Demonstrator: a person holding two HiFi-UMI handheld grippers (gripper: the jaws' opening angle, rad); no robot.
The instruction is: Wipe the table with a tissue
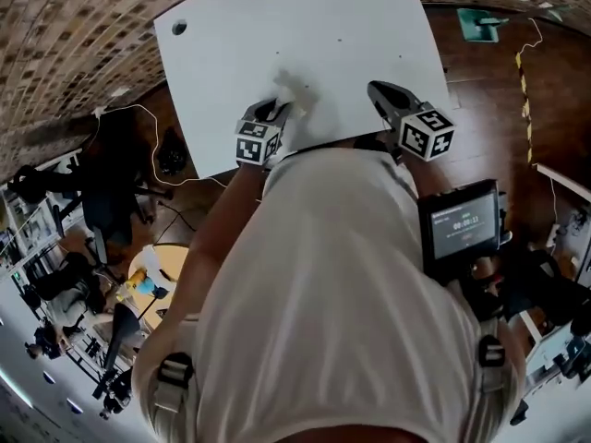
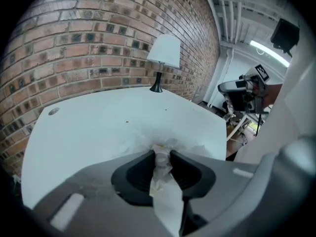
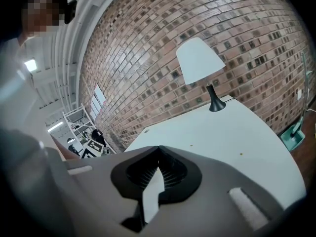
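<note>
The tissue [image 2: 159, 144] lies bunched on the white table [image 2: 89, 127], close to the person's edge, pinched in the left gripper [image 2: 161, 158]. To wipe well, I would press the wad flat to the top and sweep in overlapping strokes out toward the speck [image 2: 127, 122] and the lamp [image 2: 164, 53]. The grip should be firm enough that the paper neither slips nor tears. The left jaws stand part-way closed, clamped on the tissue's neck, its tail trailing back between them. The right gripper [image 3: 158, 149] hangs over the table's near edge, jaws together, holding nothing.
</note>
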